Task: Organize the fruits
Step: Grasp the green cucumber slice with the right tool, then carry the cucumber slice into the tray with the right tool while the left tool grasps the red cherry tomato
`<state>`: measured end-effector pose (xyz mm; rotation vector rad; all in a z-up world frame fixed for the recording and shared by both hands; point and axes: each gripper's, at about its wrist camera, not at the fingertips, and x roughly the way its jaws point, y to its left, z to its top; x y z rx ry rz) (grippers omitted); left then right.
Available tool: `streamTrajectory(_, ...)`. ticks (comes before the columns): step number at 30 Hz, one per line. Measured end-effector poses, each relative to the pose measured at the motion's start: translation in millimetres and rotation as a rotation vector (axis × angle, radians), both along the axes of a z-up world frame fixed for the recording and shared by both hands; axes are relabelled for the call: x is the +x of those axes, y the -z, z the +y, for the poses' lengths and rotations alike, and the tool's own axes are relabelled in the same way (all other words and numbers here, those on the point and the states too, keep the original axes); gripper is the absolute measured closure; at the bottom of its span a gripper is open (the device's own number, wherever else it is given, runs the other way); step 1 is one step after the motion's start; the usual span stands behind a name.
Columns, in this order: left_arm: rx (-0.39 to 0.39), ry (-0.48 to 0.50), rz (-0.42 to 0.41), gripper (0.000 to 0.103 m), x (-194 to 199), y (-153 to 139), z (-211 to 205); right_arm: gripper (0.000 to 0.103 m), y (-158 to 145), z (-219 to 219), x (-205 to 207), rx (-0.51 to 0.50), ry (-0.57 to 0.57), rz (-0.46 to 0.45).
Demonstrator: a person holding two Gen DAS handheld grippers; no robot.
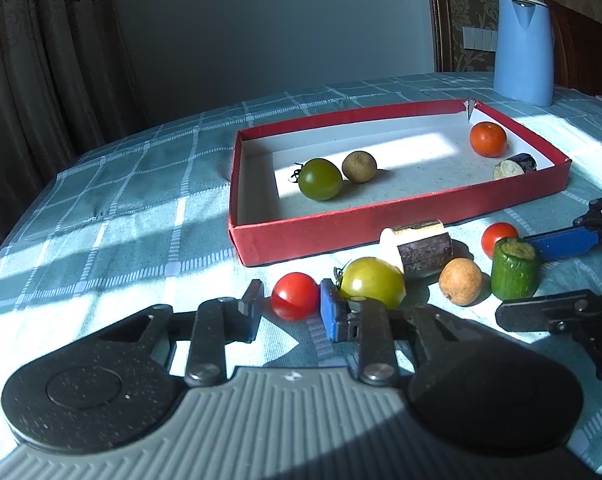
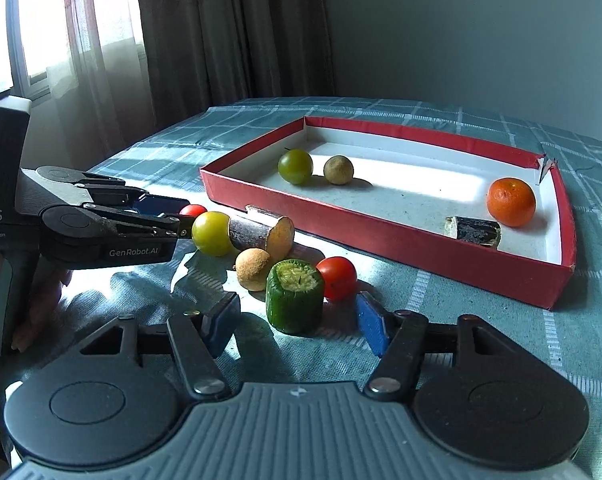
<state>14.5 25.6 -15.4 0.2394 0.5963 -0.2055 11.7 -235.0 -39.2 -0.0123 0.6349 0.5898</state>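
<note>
A table under a teal checked cloth (image 1: 141,208) stands before grey curtains and a plain wall, sun falling across it, with a blue kettle (image 1: 523,48) at the far edge. On the cloth lies a shallow red tray (image 1: 401,236) holding a green tomato (image 1: 320,179), a brown longan (image 1: 359,166), an orange (image 1: 488,138) and a dark cane piece (image 1: 515,166). Just in front of the tray lie a larger cane piece (image 1: 425,254), a yellow-green tomato (image 1: 372,282), a second longan (image 1: 460,281), a cucumber stub (image 2: 295,296) and a red tomato (image 2: 337,283) behind it. The left gripper (image 1: 291,306) has its jaws pressed on another red cherry tomato (image 1: 295,296). The right gripper (image 2: 297,326) stands partly open, its pads either side of the cucumber stub without touching it.
</note>
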Motion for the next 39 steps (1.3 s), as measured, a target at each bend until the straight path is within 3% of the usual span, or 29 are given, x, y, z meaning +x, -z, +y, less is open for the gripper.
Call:
streamTrajectory(18, 0.006, 0.000, -0.003, 0.076, -0.6, -0.3, -0.9, 0.070, -2.9, 4.9, -5.4, -0.016, -0.010, -0.028)
streamTrajectory(39, 0.022, -0.053, -0.016, 0.079, -0.1, -0.8, 1.4, 0.075, -4.4, -1.5, -6.9, 0.025, 0.015, -0.037)
